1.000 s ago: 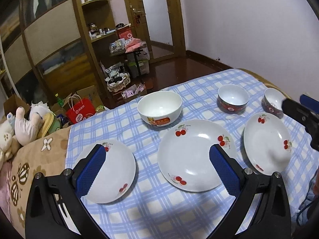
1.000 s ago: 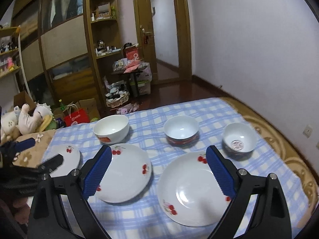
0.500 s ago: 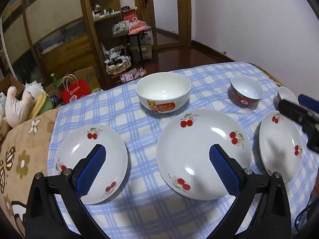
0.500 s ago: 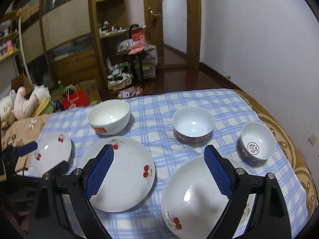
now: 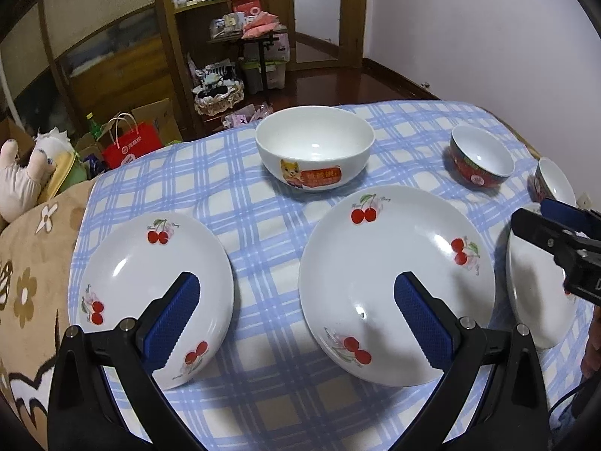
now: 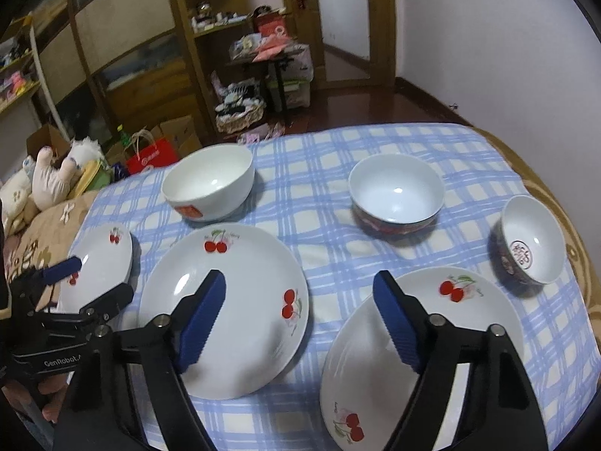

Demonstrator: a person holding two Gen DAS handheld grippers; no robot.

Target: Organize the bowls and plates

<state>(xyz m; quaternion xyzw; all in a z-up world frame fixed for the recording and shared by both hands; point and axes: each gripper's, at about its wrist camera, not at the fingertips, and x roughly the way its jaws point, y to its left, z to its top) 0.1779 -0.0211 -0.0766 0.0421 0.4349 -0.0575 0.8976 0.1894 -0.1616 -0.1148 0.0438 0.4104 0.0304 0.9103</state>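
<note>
We count three cherry-print plates and three bowls on the blue checked cloth (image 5: 263, 225). Taking the large plate (image 5: 394, 289) as our mark: nearest us, our left gripper (image 5: 296, 319) hangs over its left edge, jaws wide and empty; our right gripper (image 6: 296, 319), jaws closing on nothing, hovers between it and the right plate (image 6: 420, 357). The small plate (image 5: 150, 293) lies left of it. Beyond it stand the big white bowl (image 5: 315, 150), then rightward the red-sided bowl (image 5: 480, 158) and the small bowl (image 6: 533, 240).

L cam: down-fwd, near | R cam: same | share middle plate (image 5: 396, 285)
</note>
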